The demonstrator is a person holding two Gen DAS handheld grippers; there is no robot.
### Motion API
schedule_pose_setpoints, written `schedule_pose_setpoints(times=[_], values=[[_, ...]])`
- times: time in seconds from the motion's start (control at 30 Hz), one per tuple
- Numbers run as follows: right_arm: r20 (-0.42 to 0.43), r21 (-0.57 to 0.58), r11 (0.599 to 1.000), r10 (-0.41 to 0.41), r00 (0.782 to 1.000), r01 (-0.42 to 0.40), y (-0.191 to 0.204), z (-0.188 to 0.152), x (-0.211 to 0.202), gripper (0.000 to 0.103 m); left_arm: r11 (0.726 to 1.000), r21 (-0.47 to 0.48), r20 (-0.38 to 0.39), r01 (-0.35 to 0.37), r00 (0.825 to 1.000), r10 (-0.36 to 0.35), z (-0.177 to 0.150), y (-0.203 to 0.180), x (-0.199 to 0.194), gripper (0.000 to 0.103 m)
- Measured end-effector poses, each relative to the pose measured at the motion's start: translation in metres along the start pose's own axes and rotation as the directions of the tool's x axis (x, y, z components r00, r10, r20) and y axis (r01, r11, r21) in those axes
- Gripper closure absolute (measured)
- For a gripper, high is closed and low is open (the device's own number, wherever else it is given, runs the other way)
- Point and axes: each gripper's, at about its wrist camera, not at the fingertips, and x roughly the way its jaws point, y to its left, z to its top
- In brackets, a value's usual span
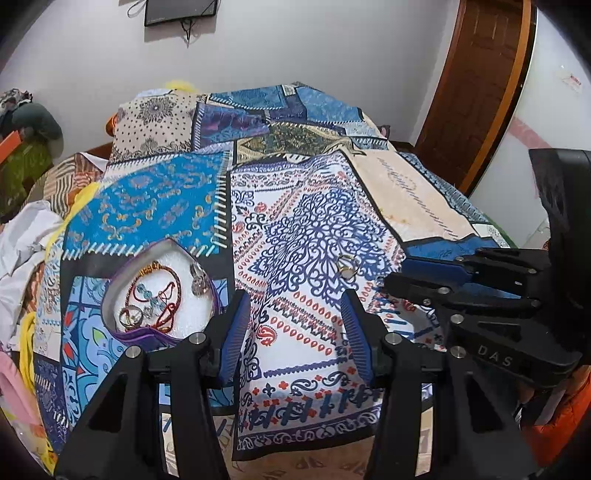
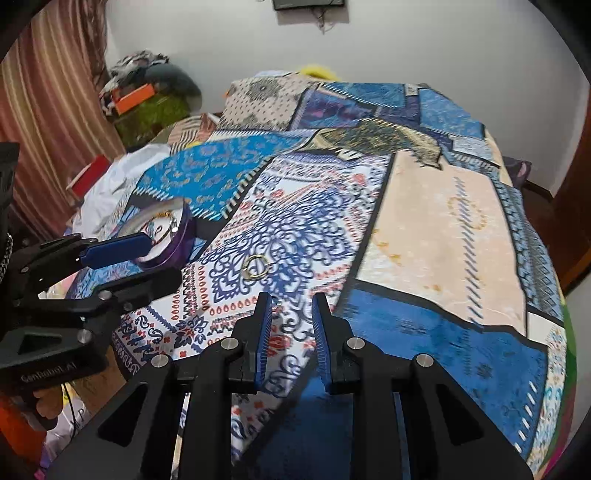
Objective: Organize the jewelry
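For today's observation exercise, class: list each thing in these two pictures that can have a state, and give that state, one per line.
Left gripper: jaws open, empty.
Right gripper: jaws open, narrower gap, empty.
Jewelry box: lid off, holding bangles, rings and a beaded piece.
Gold ring: loose on the patterned bedspread, outside the box.
Wall screen: dark.
Wooden door: cannot tell if shut.

Gold ring (image 1: 348, 266) flat on the patterned cloth, well apart from purple heart-shaped jewelry box (image 1: 122, 334) of bracelets.

One purple jewelry box (image 1: 162, 334), one loose gold ring (image 1: 349, 266), two tongs.
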Motion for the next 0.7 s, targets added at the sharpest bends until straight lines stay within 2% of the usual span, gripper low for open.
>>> schedule_pose_setpoints(times=[0.27, 0.37, 0.43, 0.7], values=[[-0.006, -0.002, 0.999, 0.051, 0.999, -0.051, -0.002, -0.001, 0.012, 0.083, 0.999, -0.016, -0.003, 0.028, 1.0, -0.028, 0.0, 0.003, 0.012, 0.053], [-0.002, -0.039, 0.999, 0.023, 1.0, -0.023, 0.004, -0.003, 0.015, 0.086, 0.999, -0.027, -0.01, 0.036, 0.999, -0.037, 0.001, 0.003, 0.017, 0.053], [-0.003, -0.055, 0.998, 0.01, 1.0, -0.01, 0.007, -0.003, 0.016, 0.093, 0.999, -0.03, -0.011, 0.043, 0.999, -0.043, 0.001, 0.003, 0.018, 0.053], [0.026, 0.008, 1.0, -0.001, 1.0, 0.001, -0.003, -0.002, 0.007, 0.093, 0.998, -0.006, -0.023, 0.062, 0.998, -0.062, 0.002, -0.01, 0.019, 0.053]])
